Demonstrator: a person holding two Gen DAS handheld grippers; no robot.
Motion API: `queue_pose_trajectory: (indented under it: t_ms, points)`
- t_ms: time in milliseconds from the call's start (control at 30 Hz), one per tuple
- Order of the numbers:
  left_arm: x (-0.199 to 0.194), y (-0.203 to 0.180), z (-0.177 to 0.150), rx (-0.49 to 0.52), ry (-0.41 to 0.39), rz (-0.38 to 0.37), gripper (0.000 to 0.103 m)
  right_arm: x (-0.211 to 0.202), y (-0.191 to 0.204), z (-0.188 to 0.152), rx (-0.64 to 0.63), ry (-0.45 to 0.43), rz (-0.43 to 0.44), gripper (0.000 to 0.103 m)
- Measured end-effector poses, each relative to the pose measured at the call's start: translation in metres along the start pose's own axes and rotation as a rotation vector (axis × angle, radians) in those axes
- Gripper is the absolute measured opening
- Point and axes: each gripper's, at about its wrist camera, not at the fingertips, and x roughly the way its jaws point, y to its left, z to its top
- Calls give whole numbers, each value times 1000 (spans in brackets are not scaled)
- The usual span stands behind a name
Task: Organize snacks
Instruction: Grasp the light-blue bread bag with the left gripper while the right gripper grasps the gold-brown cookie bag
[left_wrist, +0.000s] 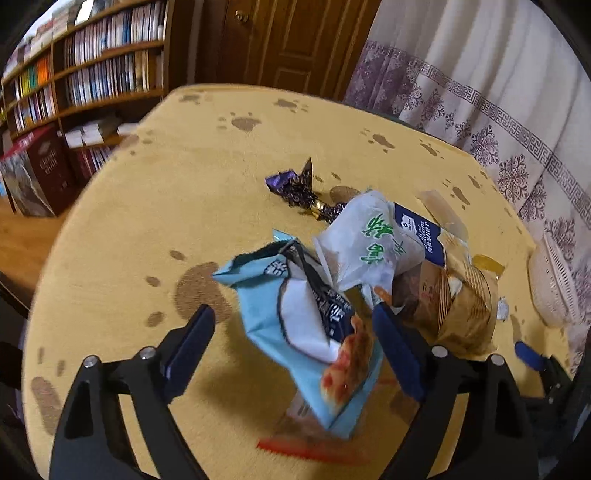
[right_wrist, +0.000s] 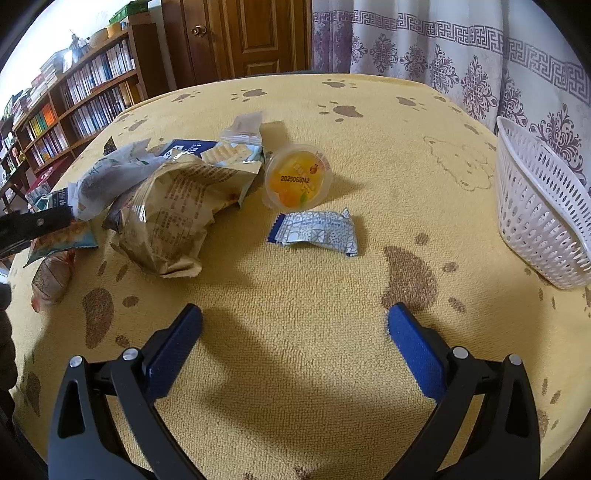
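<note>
A pile of snack packets lies on the yellow paw-print tablecloth (right_wrist: 295, 295). My left gripper (left_wrist: 295, 325) is open around a light blue packet (left_wrist: 306, 325), which sits between the fingers. Behind it lie a white packet with green writing (left_wrist: 369, 243), a brown crinkled bag (left_wrist: 461, 306) and a purple wrapper (left_wrist: 295, 184). My right gripper (right_wrist: 293, 321) is open and empty above bare cloth. Ahead of it lie a silver-blue patterned packet (right_wrist: 317, 230), an orange jelly cup (right_wrist: 297, 179), the brown bag (right_wrist: 170, 210) and a cracker packet (right_wrist: 236, 149).
A white perforated basket (right_wrist: 539, 210) stands at the table's right edge; it also shows in the left wrist view (left_wrist: 554, 288). A bookshelf (left_wrist: 92, 74) and wooden door (right_wrist: 251, 37) are behind the table, a patterned curtain (right_wrist: 461, 48) to the right.
</note>
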Motion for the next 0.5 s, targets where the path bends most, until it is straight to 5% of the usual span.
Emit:
queue_pose_trajectory:
  t_ms: [267, 500]
  points:
    - [7, 7, 3, -15, 11, -5, 65, 0, 0, 0, 0, 0, 0, 101]
    - [-3, 26, 6, -58, -2, 4, 58, 0, 0, 0, 0, 0, 1, 101]
